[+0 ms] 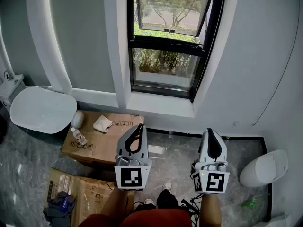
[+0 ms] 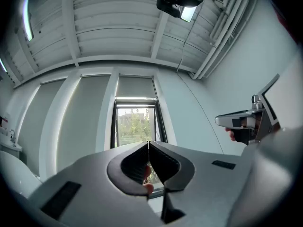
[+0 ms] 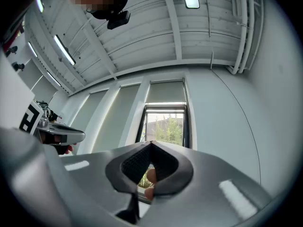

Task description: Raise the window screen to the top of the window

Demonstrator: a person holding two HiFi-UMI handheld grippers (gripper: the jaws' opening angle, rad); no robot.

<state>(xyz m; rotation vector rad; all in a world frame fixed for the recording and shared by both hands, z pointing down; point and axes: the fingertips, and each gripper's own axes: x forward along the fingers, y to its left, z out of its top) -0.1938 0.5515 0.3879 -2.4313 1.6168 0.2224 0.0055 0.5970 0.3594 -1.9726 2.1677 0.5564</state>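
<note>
The black-framed window [image 1: 166, 51] is set in the white wall ahead, its upper sash tilted open and greenery showing through the lower pane [image 1: 163, 66]. I cannot make out the screen's edge in the head view. In the gripper views a grey blind panel [image 2: 136, 86] [image 3: 165, 92] sits above the glass. My left gripper [image 1: 140, 126] [image 2: 148, 143] and right gripper [image 1: 211, 131] [image 3: 151, 143] are held side by side well short of the window, angled slightly upward. Both are shut with nothing between the jaws. Each also shows in the other's view, the right gripper [image 2: 241, 122] and the left gripper [image 3: 57, 134].
A white toilet [image 1: 42, 110] stands at the left. A cardboard box [image 1: 102, 138] with a bottle [image 1: 79, 136] and a crumpled cloth [image 1: 102, 123] lies below the sill, another box [image 1: 85, 193] nearer me. A white bin [image 1: 265, 169] stands at the right.
</note>
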